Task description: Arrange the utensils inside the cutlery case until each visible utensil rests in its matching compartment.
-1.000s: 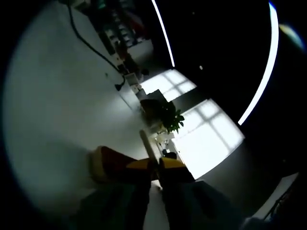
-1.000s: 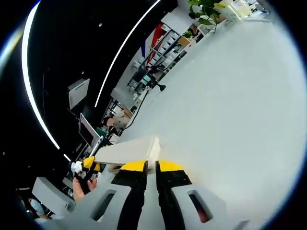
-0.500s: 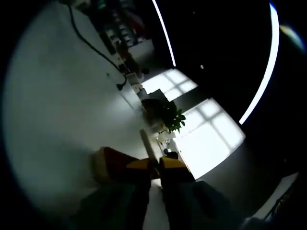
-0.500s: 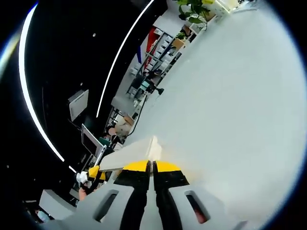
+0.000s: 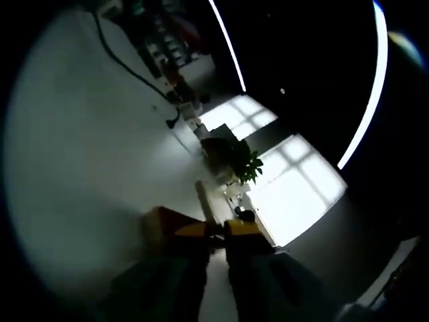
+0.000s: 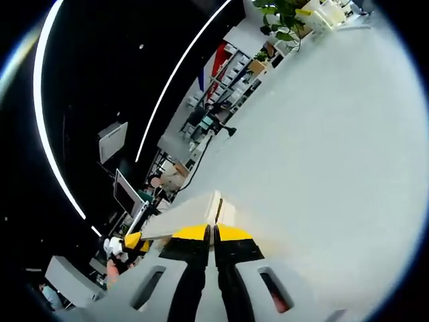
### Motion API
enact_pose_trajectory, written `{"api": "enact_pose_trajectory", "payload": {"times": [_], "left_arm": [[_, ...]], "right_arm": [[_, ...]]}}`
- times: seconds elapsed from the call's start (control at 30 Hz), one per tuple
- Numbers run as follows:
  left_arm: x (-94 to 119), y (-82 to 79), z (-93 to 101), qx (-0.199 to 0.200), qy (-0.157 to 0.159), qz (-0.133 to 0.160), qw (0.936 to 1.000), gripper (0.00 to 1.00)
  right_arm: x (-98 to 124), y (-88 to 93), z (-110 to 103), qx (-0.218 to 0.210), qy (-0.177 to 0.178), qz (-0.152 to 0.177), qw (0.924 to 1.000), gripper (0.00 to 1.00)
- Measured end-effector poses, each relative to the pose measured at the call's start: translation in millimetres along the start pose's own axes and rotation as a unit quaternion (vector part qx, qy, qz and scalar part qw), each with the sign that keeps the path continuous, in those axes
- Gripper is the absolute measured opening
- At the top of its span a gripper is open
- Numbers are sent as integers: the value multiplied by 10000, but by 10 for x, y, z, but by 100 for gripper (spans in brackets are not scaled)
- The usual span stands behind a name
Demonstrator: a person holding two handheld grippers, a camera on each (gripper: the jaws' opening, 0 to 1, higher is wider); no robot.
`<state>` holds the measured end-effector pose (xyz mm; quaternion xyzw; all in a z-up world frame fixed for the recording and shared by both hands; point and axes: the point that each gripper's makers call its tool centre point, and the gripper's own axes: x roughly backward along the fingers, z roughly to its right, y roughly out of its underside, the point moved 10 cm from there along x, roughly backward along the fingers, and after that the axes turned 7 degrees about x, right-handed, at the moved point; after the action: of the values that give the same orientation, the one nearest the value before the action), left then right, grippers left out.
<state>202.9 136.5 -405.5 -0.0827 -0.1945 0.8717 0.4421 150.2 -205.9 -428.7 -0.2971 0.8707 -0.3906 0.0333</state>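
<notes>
The cutlery case (image 6: 182, 215) is a pale cream slab whose corner sits between the yellow-tipped jaws of my right gripper (image 6: 211, 233), which is shut on it. The slab runs left toward my left gripper (image 6: 125, 243), held by a hand. In the left gripper view a thin pale edge of the case (image 5: 204, 200) rises from between the jaws of my left gripper (image 5: 216, 229), shut on it, with a shaded tan part of the case (image 5: 161, 225) just left of the jaws. No utensils can be made out.
The white table (image 6: 315, 147) spreads wide under both grippers. A black cable (image 5: 127, 64) crosses it. A potted plant (image 5: 242, 164) and small items stand at its far end. Shelves (image 6: 224, 74) and a monitor (image 6: 125, 194) stand beyond.
Both views have shifted and rolled slightly with the hands. Each gripper keeps its hold on the case.
</notes>
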Motion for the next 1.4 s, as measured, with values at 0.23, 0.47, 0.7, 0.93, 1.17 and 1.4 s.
{"api": "enact_pose_trajectory", "payload": {"times": [0.23,0.47,0.7,0.93,1.17,1.4], "left_arm": [[1,-9,-67,-38,-205,-31,9998,9],[-4,-3,-96,-29,-271,-108,9996,10],[-29,0,-103,-96,-325,-103,9994,10],[-12,-9,-112,-139,-348,-82,9993,10],[-4,-1,-108,-181,-371,-71,9991,10],[1,-4,-112,-196,-371,-46,9991,10]], "right_arm": [[-3,20,-1,1,16,24,10000,2],[-1,12,29,-31,-4,54,10000,2],[-20,16,42,-52,19,45,10000,2],[-44,-7,58,-17,27,37,10000,2],[-40,6,40,238,74,21,9997,3],[44,-191,-16,1645,580,78,9846,7]]}}
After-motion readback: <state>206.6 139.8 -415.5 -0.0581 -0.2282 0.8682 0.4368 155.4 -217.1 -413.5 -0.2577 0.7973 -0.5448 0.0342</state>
